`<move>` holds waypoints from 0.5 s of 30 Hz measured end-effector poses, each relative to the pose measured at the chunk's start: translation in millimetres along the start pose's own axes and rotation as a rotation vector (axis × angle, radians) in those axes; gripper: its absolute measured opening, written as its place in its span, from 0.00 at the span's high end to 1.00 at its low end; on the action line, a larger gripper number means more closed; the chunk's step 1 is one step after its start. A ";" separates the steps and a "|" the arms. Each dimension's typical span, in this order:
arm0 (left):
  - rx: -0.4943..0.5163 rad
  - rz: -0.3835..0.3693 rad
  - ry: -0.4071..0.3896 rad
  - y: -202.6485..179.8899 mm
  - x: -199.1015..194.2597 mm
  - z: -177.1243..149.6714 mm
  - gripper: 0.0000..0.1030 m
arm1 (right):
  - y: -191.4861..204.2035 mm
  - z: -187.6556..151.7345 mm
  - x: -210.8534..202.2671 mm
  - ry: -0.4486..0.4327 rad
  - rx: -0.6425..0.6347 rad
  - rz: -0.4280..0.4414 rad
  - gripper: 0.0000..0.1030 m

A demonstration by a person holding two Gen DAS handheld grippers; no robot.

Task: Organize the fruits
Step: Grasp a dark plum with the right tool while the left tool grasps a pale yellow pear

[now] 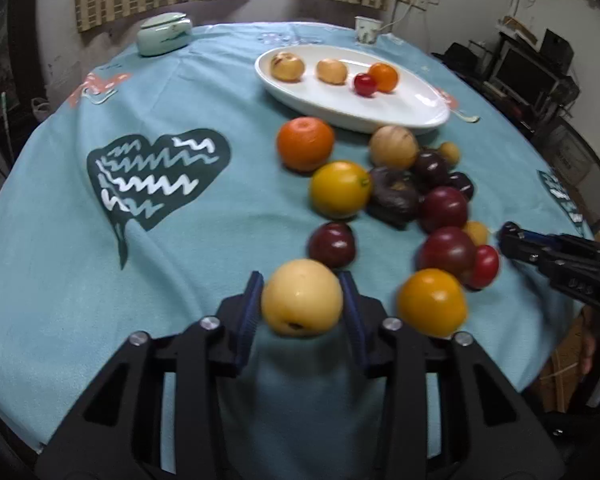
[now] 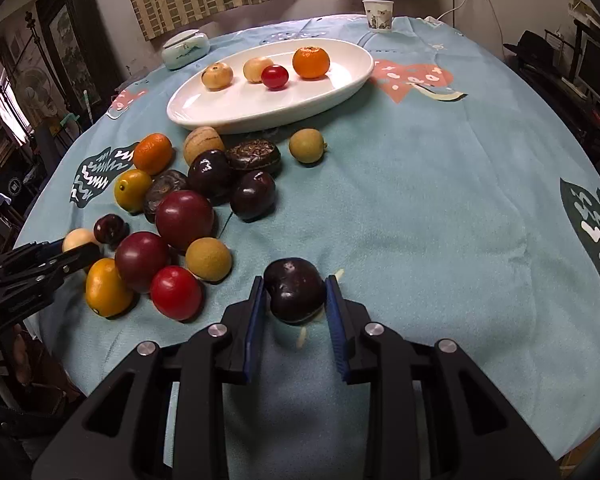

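1. You have four fruits on the white plate (image 2: pixel 236 120) near the far edge of the table (image 2: pixel 440 208): two tan, one red, one orange.
2. On the cloth beside the plate's near rim lies a loose pile of fruit (image 2: pixel 180 208), roughly fifteen pieces counting the two you grip.
3. Your left gripper (image 1: pixel 302 300) is clamped narrow on a pale yellow fruit (image 1: pixel 302 298) at the near edge.
4. Your right gripper (image 2: pixel 295 300) is squeezed onto a dark purple fruit (image 2: pixel 295 295), just right of the pile.
5. One paper cup (image 2: pixel 377 15) and one lidded dish (image 2: pixel 185 49) stand at the far edge; no writing can be read.
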State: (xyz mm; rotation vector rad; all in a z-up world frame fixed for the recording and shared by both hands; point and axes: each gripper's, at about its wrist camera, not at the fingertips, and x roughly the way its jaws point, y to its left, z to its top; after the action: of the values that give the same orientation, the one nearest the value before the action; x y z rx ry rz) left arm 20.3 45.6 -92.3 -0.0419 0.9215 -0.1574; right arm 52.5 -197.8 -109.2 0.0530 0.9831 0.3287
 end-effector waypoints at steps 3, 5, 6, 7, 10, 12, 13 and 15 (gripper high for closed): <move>0.028 0.014 0.004 -5.6 -1.6 0.1 0.62 | 2.9 -0.8 -1.9 -0.005 -0.003 0.008 0.71; 0.025 0.010 0.006 -5.8 -3.0 0.0 0.62 | 3.6 -1.1 -2.5 -0.003 -0.006 0.010 0.71; 0.021 0.008 0.002 -5.1 -4.9 0.4 0.62 | 3.7 -1.5 -2.9 -0.003 -0.004 0.010 0.71; 0.016 0.003 -0.005 -5.0 -8.1 0.8 0.62 | 3.2 -0.7 -2.6 -0.003 -0.004 0.011 0.71; 0.004 -0.011 -0.027 -3.3 -18.5 2.6 0.62 | 4.1 0.1 -4.4 -0.011 0.000 0.013 0.71; -0.003 -0.024 -0.044 -1.3 -27.2 4.8 0.62 | 5.0 0.9 -6.2 -0.018 0.000 0.014 0.71; -0.005 -0.029 -0.048 -0.7 -29.7 5.8 0.62 | 5.6 1.1 -7.1 -0.021 -0.001 0.016 0.71; -0.009 -0.037 -0.054 0.4 -34.6 8.4 0.62 | 6.5 1.6 -8.2 -0.023 -0.004 0.018 0.71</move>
State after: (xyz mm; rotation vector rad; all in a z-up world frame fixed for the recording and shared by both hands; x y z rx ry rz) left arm 6.5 51.1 -60.0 -0.0715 0.8676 -0.1860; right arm 48.0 -193.8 -100.5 0.0618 0.9595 0.3454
